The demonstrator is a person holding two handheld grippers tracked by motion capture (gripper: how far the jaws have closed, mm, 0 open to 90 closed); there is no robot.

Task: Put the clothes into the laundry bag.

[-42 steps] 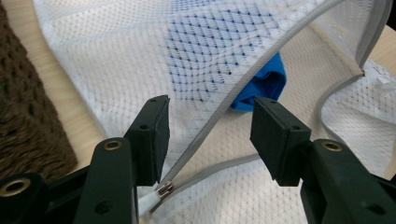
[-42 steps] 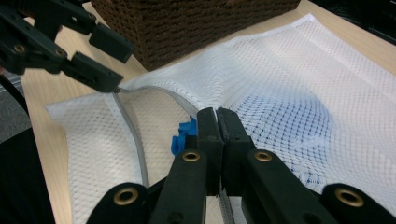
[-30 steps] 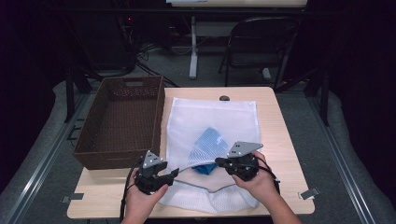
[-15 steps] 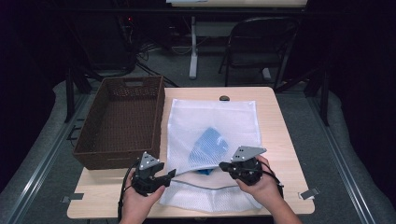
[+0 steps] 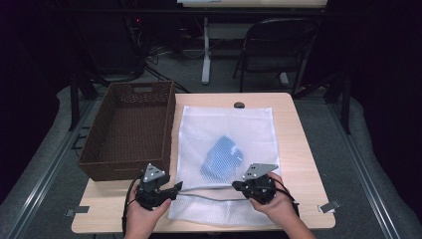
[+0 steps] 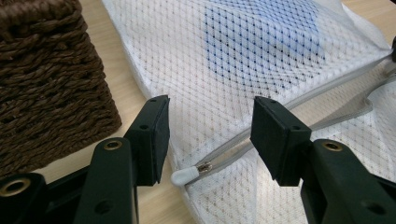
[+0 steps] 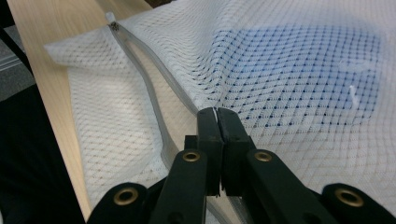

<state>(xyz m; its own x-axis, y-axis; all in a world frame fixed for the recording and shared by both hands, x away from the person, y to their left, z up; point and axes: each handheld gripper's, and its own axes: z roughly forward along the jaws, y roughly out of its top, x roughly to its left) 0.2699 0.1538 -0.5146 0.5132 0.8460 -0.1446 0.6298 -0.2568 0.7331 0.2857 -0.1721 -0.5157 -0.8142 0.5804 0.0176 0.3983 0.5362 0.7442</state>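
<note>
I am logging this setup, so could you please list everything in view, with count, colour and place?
mesh laundry bag: one, white, flat on the table's middle, zip opened
blue cloth: one, inside the bag
zip pull: one, white-tipped, at the bag's left corner
woven basket: one, brown, left of the bag
table: one, light wood
folding chair: one, dark, behind the table
left claw: black, open around the zip end
right claw: black, shut on the bag's opening edge

A white mesh bag (image 5: pixel 226 149) with a diamond net pattern shows a blue cloth (image 5: pixel 222 156) inside, beside a dark brown woven basket (image 5: pixel 130 130) on a light wooden table (image 5: pixel 303 164), with black grippers
</note>
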